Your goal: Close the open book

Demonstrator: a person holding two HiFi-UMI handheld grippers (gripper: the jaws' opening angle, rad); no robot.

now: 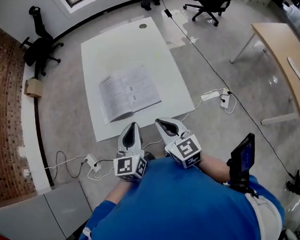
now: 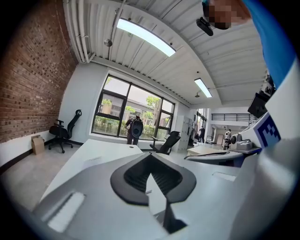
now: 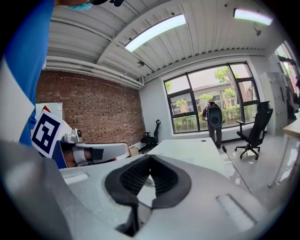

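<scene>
Both grippers are held close to the person's body, at the near edge of the white worktop point(image 1: 128, 46). The left gripper point(image 1: 133, 125) has its jaws closed tip to tip, with nothing between them. The right gripper point(image 1: 161, 122) has its jaws pressed together too, and they are empty. The open book point(image 1: 128, 92) lies face up on the near left part of the worktop, beyond the jaw tips, and neither gripper touches it. Its spread runs across the head view, with the right end tilted slightly farther away. The spine runs from near to far.
</scene>
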